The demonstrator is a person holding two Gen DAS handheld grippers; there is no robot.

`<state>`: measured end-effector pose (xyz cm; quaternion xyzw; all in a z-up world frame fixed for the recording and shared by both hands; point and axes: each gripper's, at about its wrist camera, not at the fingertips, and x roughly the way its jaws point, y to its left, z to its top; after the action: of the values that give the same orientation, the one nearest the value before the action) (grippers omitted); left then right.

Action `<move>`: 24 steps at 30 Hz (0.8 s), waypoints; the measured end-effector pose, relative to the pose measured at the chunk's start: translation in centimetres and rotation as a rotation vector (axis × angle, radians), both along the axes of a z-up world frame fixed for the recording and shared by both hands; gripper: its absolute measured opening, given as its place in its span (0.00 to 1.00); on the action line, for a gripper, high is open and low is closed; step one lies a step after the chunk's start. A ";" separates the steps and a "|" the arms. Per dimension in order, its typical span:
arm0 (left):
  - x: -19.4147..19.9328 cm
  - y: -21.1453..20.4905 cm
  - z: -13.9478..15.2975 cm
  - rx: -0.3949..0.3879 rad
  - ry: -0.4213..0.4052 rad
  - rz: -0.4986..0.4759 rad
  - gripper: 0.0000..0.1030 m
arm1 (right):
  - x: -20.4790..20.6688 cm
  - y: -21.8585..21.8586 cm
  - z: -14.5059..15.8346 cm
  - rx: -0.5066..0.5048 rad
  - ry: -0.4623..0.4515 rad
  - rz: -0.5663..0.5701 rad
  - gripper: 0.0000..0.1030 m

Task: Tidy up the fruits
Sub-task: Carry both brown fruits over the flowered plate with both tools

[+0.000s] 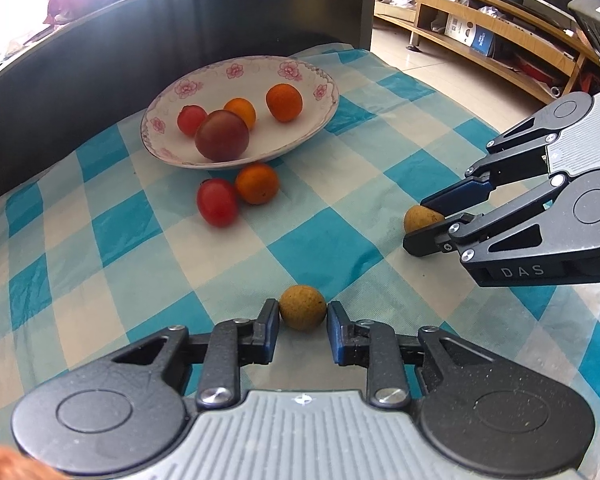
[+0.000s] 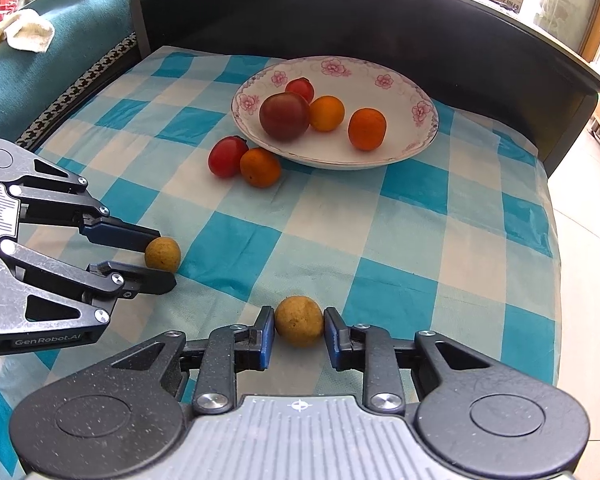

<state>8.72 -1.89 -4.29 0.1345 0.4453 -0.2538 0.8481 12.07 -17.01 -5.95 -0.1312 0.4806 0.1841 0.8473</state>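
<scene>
Two round brown fruits lie on the blue-and-white checked cloth. My left gripper (image 1: 303,314) is shut on one brown fruit (image 1: 302,308), its pads touching both sides; the right wrist view shows this gripper (image 2: 166,258) and its fruit (image 2: 163,254) at the left. My right gripper (image 2: 299,322) is shut on the other brown fruit (image 2: 299,320), seen from the left wrist as gripper (image 1: 414,224) and fruit (image 1: 420,219). A flowered white plate (image 1: 236,70) (image 2: 380,80) holds a dark tomato (image 1: 222,135), a small red tomato and two orange fruits. A red tomato (image 1: 217,202) and an orange fruit (image 1: 257,183) lie in front of it.
A dark raised wall (image 1: 180,28) runs behind the plate. The cloth ends at the table's right edge (image 2: 552,240), with tiled floor beyond. Wooden shelves (image 1: 480,20) stand across the floor. A teal sofa (image 2: 60,40) with a white rag lies to the left.
</scene>
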 end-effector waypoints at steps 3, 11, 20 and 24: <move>0.2 -0.1 0.1 0.005 -0.009 0.004 0.34 | 0.2 0.1 0.2 0.000 -0.008 -0.004 0.20; 1.0 -0.2 1.3 -0.003 -0.047 0.018 0.34 | 1.2 0.5 2.0 0.016 -0.067 -0.015 0.20; 3.9 -0.2 3.7 -0.019 -0.147 0.075 0.34 | 3.2 0.8 3.5 0.013 -0.135 -0.027 0.20; 5.3 -0.2 4.1 -0.008 -0.177 0.096 0.34 | 4.4 1.0 3.7 0.007 -0.160 -0.031 0.20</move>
<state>13.97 -2.14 -0.21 0.1315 0.3737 -0.2017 0.8958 16.51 -15.97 -2.27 -0.1351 0.4126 0.1612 0.8863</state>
